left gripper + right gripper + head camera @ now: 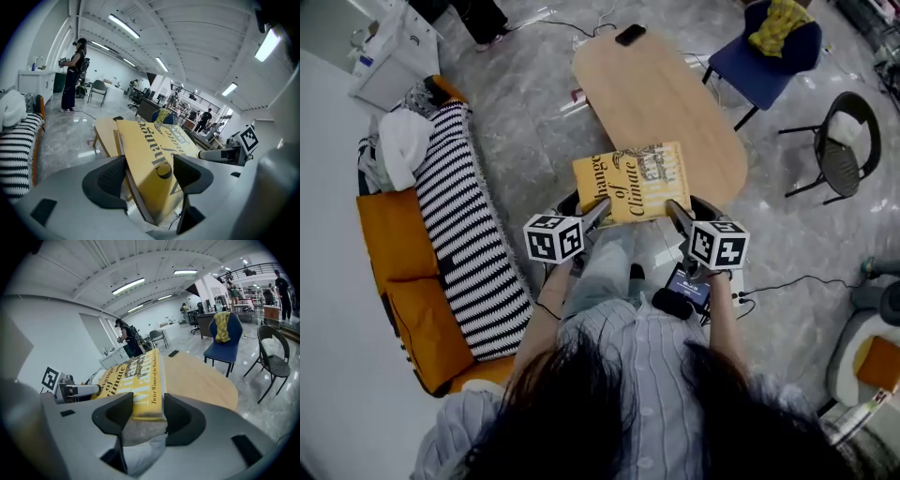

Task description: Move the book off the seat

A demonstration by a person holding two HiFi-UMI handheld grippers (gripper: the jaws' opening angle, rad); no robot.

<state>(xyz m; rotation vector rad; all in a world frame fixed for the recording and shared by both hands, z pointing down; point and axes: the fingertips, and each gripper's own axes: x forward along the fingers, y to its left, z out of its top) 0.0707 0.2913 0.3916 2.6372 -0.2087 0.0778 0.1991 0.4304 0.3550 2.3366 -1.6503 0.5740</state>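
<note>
My left gripper (598,215) and right gripper (676,214) each clamp the yellow book (634,180) (1 near corner apiece) by the wooden table (675,98).

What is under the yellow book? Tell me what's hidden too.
Held by the left gripper and right gripper, the yellow book overlaps the near end of the wooden table and the person's light trousers. What lies directly beneath its cover is hidden.

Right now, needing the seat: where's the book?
Head view, center: the book is held by the left gripper and right gripper, at the near end of the table.
</note>
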